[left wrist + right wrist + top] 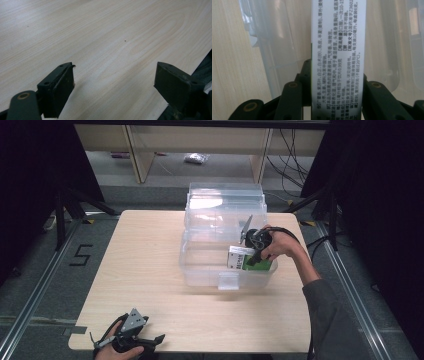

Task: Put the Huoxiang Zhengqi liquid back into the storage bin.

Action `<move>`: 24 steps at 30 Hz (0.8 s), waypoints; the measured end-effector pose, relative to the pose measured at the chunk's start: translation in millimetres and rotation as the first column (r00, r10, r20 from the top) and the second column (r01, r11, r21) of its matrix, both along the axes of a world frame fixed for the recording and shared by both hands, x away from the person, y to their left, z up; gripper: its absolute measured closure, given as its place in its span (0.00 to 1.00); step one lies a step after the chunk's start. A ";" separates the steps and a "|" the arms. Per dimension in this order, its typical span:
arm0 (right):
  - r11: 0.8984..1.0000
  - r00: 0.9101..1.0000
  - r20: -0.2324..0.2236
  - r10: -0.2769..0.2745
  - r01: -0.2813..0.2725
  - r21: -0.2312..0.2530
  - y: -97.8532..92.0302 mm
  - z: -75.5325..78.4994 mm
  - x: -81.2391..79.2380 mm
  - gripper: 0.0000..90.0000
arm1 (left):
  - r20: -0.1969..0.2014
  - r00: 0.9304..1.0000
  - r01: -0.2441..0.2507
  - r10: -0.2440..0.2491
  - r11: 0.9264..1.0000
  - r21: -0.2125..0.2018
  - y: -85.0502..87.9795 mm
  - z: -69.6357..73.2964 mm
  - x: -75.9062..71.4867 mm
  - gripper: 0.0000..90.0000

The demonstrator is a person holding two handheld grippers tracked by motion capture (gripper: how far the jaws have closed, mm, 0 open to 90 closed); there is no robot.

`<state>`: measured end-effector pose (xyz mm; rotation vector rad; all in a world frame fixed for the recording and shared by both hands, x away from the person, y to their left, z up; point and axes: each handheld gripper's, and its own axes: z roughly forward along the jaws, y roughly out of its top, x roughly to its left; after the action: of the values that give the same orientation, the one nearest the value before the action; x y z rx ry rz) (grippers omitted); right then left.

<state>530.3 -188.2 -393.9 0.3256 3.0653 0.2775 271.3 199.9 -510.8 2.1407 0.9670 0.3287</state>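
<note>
A white and green carton [239,258] with printed text sits low inside the clear plastic bin [200,270], near its right end. My right gripper [251,259] reaches down into the bin and is shut on that carton. In the right gripper view the carton's white printed side [337,57] stands between the two black fingers [292,100], which press on it from both sides. My left gripper [152,341] rests at the table's near left edge, held by a hand. In the left gripper view its fingers [60,87] stand wide apart over bare wood, nothing between them.
The bin's clear lid [225,207] stands open behind it toward the far table edge. The light wooden table [145,255] stretches left of the bin. Black tripod legs [65,210] and cables [292,155] lie on the floor beyond the table.
</note>
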 end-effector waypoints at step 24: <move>0.999 1.000 -0.010 0.003 -0.003 -0.048 -4.7 -18.0 0.4 0.72 | -0.001 1.000 -0.003 0.003 1.000 0.002 -0.2 -0.9 0.2 0.17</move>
<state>530.7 -192.9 -411.9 0.3208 3.0765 0.2033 271.4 199.7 -511.8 2.1416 0.9707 0.3300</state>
